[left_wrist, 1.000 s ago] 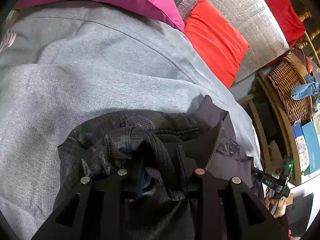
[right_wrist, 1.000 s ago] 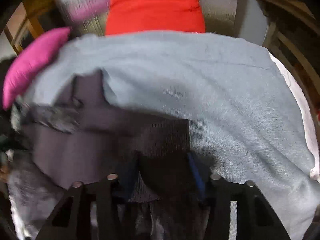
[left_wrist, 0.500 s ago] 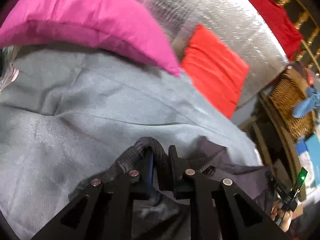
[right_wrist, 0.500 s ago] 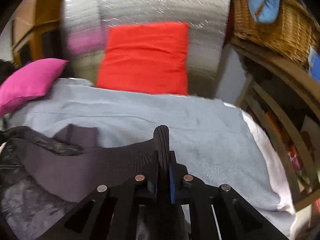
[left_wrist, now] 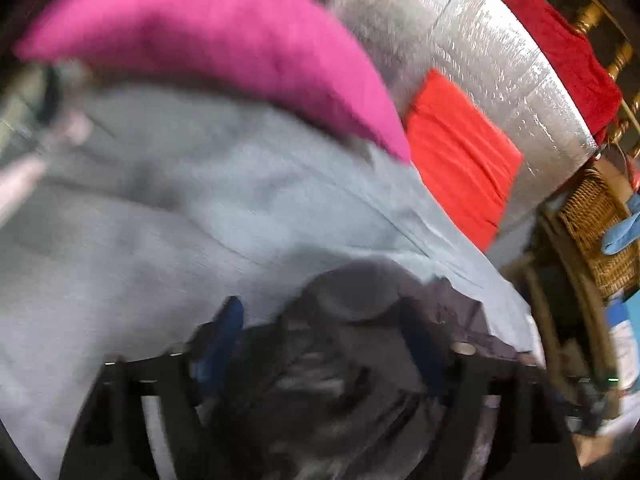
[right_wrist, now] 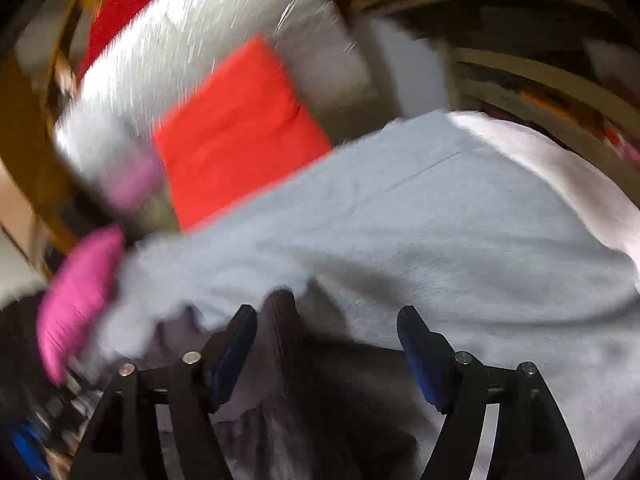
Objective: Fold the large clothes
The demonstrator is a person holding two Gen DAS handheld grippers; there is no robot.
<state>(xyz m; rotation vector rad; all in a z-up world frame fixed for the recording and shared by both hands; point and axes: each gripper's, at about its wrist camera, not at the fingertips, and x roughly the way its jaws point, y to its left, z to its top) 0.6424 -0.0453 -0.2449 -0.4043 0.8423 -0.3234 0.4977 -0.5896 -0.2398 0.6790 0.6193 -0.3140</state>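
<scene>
A dark purple-grey jacket (left_wrist: 360,344) lies bunched on a grey blanket (left_wrist: 168,240) that covers the bed. My left gripper (left_wrist: 324,324) is open, its blue-padded fingers spread wide on either side of the bunched fabric. In the right wrist view the jacket (right_wrist: 304,380) lies below my right gripper (right_wrist: 326,328), which is open too, with a raised fold of fabric between its fingers, near the left one. Both views are blurred by motion.
A magenta pillow (left_wrist: 224,44) and a red pillow (left_wrist: 460,156) lean on a silver padded headboard (left_wrist: 480,52). A wicker basket (left_wrist: 596,224) with a blue cloth stands at the right. The grey blanket (right_wrist: 440,232) spreads out ahead of the right gripper.
Both grippers were shut on folds of the jacket half a second ago and have now opened, letting it go. Both cameras are swinging, so the views blur.
</scene>
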